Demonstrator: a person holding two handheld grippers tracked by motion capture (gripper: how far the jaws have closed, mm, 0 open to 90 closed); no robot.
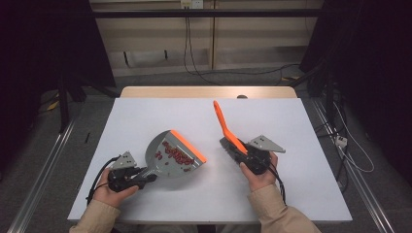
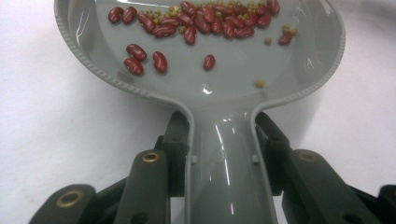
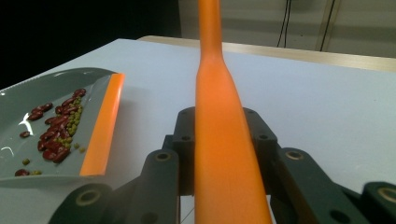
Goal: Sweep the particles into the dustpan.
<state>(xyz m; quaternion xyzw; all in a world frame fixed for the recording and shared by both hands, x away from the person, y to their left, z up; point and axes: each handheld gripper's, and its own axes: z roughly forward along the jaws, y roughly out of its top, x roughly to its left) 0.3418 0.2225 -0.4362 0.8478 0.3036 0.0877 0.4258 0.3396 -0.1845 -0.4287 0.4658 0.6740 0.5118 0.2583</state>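
Two forearms enter from the bottom of the high view, both in beige long sleeves. Each hand grips a black two-jaw tool: the left gripper at lower left, the right gripper right of centre. Each carries a grey three-cornered plate dotted with small screws and trails a thin black cable. In the gripper views, the dark jaw links show brass-coloured rivets.
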